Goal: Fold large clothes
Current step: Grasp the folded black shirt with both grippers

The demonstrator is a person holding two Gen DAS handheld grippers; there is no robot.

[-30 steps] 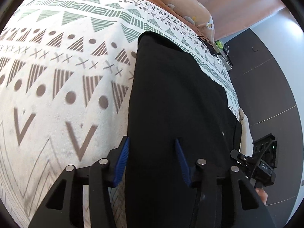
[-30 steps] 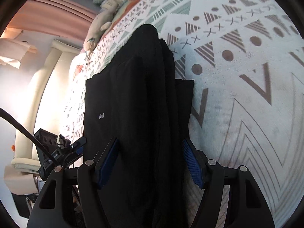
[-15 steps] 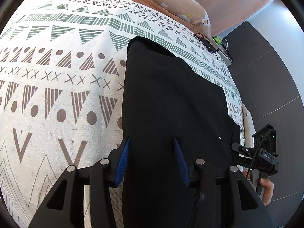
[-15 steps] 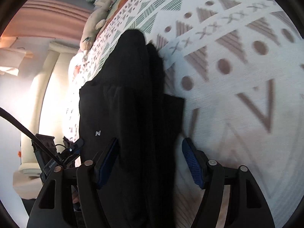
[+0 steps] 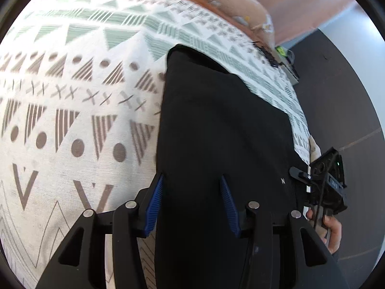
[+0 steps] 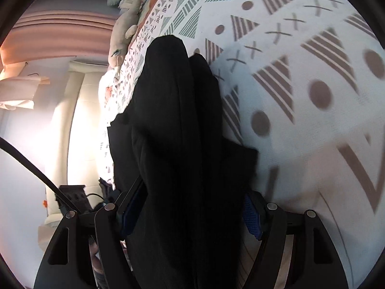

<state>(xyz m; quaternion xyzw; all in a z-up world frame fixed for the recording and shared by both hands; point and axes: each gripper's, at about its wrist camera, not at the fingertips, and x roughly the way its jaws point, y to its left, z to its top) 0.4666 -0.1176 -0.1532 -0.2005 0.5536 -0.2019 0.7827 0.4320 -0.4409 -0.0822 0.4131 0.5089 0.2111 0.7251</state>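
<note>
BEDSIDE: The black garment (image 5: pixel 216 132) lies stretched in a long, narrow strip on the patterned bed (image 5: pixel 72 120). It runs from the near edge, where I stand, toward the pillows at the far end, close to the side edge that borders the dark floor. It is already doubled lengthwise, with layered folds showing in the right wrist view. My right tongs (image 6: pixel 190 207) pinch a thick bunch of its near end, the cloth filling the gap and spilling over both blue pads. My left tongs (image 5: pixel 191 200) stand half spread over the same end. Black cloth fills the space between them, but I cannot tell whether the pads press on it or merely hover above. By my reading the lengthwise fold is done and the crosswise fold is in hand. The next move calls for a sure grip on both near corners, then carrying them together, level and taut, toward the far end so that the layers land square without sliding.
</note>
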